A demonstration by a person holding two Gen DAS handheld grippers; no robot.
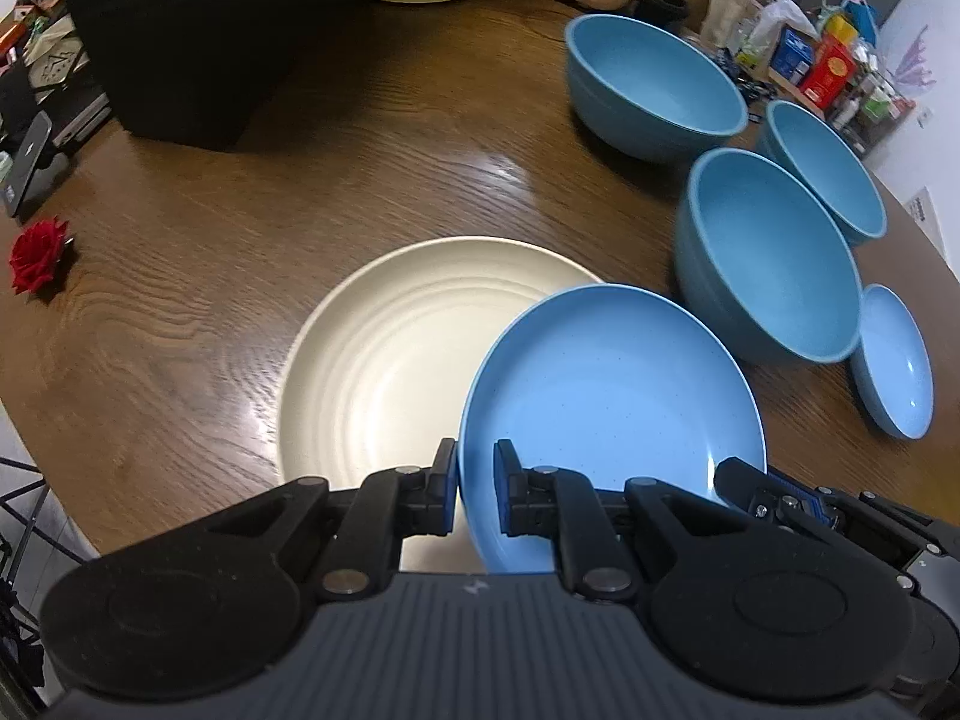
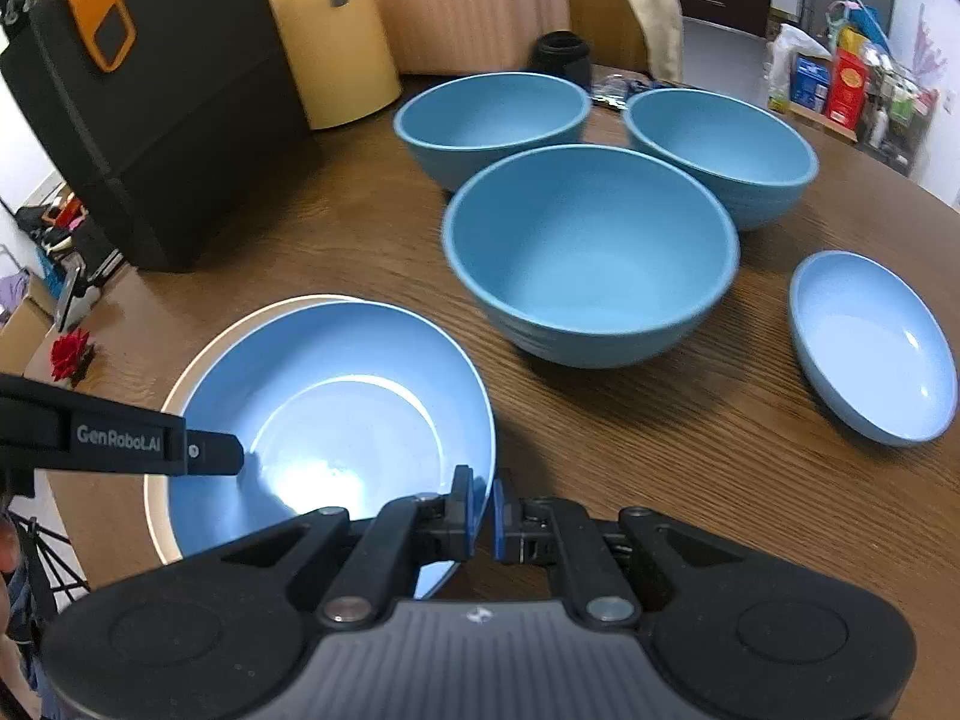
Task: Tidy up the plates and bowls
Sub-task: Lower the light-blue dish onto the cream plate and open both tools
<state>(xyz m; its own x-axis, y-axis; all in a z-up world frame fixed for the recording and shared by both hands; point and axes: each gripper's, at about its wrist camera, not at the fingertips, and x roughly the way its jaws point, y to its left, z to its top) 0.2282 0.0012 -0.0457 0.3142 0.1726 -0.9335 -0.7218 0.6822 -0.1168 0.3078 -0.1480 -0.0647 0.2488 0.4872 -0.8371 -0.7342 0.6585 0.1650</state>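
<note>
Left gripper [image 1: 475, 489] and right gripper [image 2: 482, 513] both clamp blue plate [image 1: 606, 414] rim, above cream plate [image 1: 384, 354]

We note: cream plate [image 2: 157, 420] mostly hidden beneath the blue plate [image 2: 336, 414]; shelf clutter [image 1: 828, 60] too small to identify.

Light blue plate [image 1: 606, 384], cream ridged plate [image 1: 384, 348], blue bowls [image 2: 591, 252] (matte) — dark wood-grain table [image 1: 180, 300], red rose [image 1: 37, 255]
</note>
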